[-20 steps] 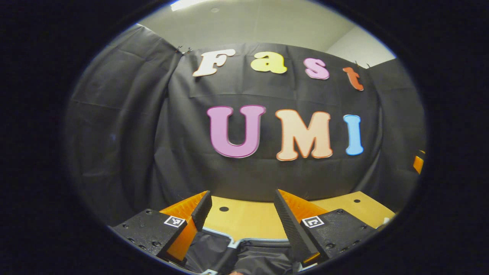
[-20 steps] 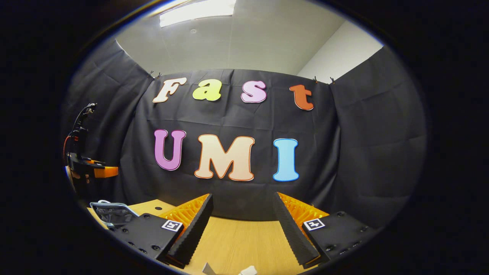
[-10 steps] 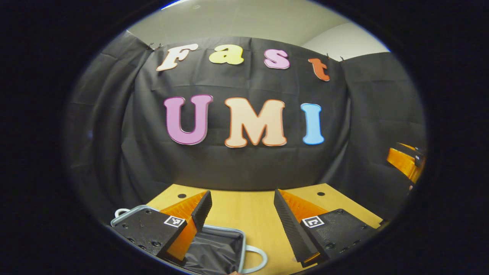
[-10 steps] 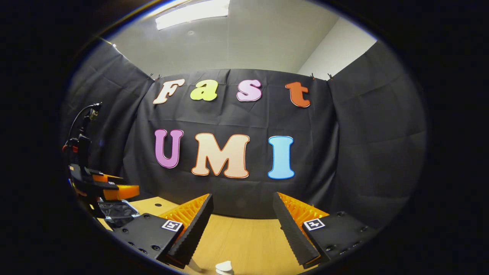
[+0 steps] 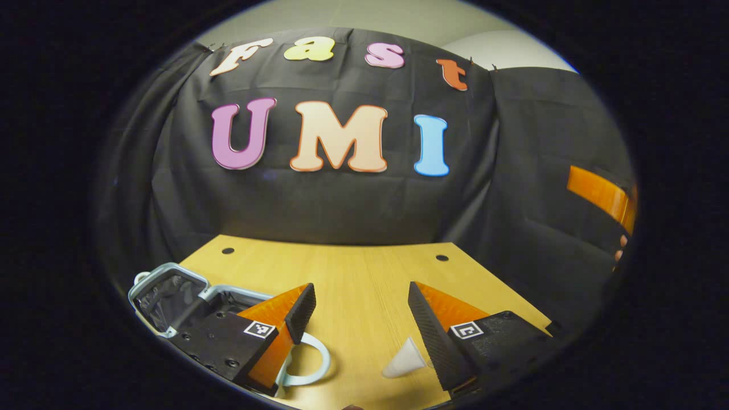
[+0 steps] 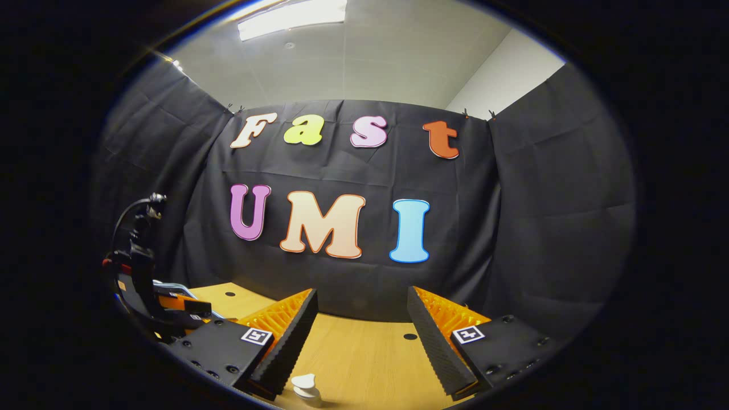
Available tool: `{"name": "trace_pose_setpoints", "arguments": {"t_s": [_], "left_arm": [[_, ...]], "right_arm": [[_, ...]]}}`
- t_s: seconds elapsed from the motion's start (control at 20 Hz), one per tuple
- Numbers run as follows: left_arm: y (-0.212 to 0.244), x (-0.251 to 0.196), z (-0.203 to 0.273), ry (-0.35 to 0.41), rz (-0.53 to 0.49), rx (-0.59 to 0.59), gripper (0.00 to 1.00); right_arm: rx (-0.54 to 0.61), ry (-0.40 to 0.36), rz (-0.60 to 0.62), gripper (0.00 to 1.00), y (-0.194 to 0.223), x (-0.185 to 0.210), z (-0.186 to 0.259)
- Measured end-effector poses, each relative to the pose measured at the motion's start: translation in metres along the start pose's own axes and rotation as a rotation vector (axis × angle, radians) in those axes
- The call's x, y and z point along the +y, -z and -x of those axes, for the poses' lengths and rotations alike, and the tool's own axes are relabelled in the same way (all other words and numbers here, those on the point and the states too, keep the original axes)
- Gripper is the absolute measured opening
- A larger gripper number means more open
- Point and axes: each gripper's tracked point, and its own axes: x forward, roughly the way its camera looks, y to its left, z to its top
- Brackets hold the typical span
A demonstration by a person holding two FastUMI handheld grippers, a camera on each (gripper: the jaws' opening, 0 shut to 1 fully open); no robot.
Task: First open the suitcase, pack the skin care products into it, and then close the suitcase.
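Wooden tabletop [image 5: 353, 273]: suitcase [image 5: 171, 290] open; both grippers' fingers wide, empty. Approach white tube [image 5: 405, 360] beside suitcase squarely.

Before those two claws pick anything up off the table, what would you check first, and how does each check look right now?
1. Suitcase open: ok, its dark lining shows inside the pale rim.
2. Left gripper open and empty: ok, its fingers stand apart with bare table between them.
3. Right gripper open and empty: ok.
4. A skin care item within reach: ok, a small white cone lies beside the left gripper, and a small white bottle stands near the right one.
5. How many products are left to pack: cannot tell.
6. Anything already in the suitcase: cannot tell.
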Motion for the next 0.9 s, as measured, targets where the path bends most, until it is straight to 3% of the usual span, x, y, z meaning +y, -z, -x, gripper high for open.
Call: {"name": "trace_pose_setpoints", "arguments": {"t_s": [0.65, 0.85, 0.9], "left_arm": [[0.151, -0.042, -0.019, 0.083, 0.048, 0.324, 0.95], [0.174, -0.03, -0.02, 0.069, 0.033, 0.377, 0.82], [0.176, -0.03, -0.022, 0.058, 0.03, 0.374, 0.67]], "right_arm": [[0.049, 0.018, 0.056, 0.99, 0.017, -0.016, 0.026], [0.058, -0.002, 0.062, 0.99, 0.022, -0.008, 0.031], [0.06, -0.008, 0.061, 0.99, 0.024, -0.006, 0.031]]}}
